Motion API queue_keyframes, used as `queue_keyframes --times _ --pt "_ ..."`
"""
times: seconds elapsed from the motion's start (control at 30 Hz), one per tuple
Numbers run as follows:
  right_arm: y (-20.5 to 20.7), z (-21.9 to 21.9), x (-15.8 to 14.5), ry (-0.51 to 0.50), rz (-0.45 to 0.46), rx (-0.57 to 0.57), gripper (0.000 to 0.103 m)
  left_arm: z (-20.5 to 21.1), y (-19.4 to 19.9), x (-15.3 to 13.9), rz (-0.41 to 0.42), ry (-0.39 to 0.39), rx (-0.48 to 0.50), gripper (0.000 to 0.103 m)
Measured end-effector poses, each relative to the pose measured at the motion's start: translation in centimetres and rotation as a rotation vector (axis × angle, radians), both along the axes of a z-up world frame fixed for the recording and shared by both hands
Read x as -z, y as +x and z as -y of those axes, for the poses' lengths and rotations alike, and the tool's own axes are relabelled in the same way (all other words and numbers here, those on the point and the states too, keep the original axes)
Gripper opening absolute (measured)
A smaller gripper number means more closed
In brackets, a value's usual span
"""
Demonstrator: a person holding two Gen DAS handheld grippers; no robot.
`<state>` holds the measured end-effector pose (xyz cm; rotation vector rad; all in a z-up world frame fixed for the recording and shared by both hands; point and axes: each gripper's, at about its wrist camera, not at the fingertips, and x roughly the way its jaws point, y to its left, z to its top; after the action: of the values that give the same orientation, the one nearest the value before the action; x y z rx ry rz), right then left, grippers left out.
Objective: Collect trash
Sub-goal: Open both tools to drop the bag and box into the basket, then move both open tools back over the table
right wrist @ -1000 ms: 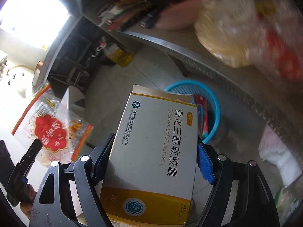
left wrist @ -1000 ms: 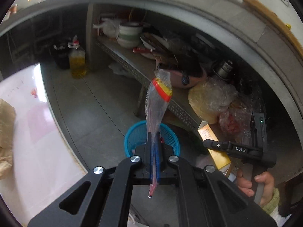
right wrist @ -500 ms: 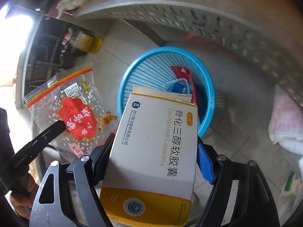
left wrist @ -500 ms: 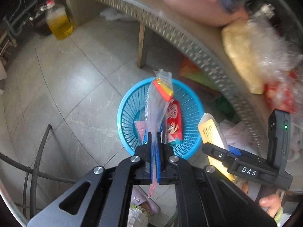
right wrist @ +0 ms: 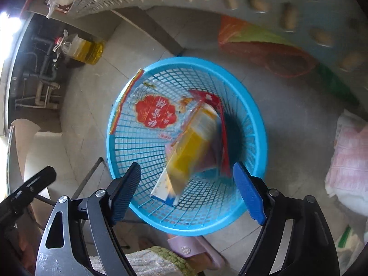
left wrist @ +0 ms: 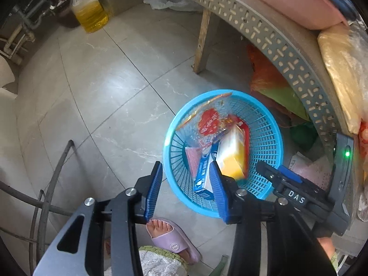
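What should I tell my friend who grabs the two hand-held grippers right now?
Left hand-held gripper: jaws just opened, nothing between them.
Right hand-held gripper: jaws just opened wider, empty.
Both are over the blue basket on the floor.
Done: the clear zip bag and the medicine box, blurred, are in the basket with other wrappers.
Left: look for more trash; none shows for certain here.

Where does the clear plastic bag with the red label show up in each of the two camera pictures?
Left wrist view: the clear plastic bag with the red label lies in the upper part of the round blue plastic basket, right of centre.
Right wrist view: the same bag lies against the basket's upper left wall, near picture centre.
Shared landmark: the plastic jug of yellow oil on the floor, upper left.
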<state>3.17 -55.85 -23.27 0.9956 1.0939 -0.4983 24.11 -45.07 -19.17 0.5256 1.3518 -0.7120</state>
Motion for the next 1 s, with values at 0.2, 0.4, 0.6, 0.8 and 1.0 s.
queue_keyframes --times 0.2,0.4,0.6,0.8,1.0 --pt "-2.2 -1.7 -2.3 -0.044 0.037 -0.002 0.079 -0.7 -0.6 -3.8 0.038 -0.049 -0.002 0.049" --pt "-3.3 -4.1 -5.5 -0.1 0.067 -0.033 0.079 -2.0 -2.9 -10.0 0.096 -0.15 0.049 0.058" --pt "-3.8 -7.6 -10.4 -0.201 0.126 -0.131 0.084 -6.8 -6.4 -16.5 0.165 -0.288 0.113 0.068" --pt "-4.3 -10.2 -14.6 -0.226 0.228 -0.203 0.085 -14.6 -8.3 -20.3 0.193 -0.388 0.035 0.071" --pt "-3.5 -12.6 -17.8 -0.239 0.274 -0.276 0.085 -23.8 -9.9 -21.7 0.242 -0.455 -0.132 0.074"
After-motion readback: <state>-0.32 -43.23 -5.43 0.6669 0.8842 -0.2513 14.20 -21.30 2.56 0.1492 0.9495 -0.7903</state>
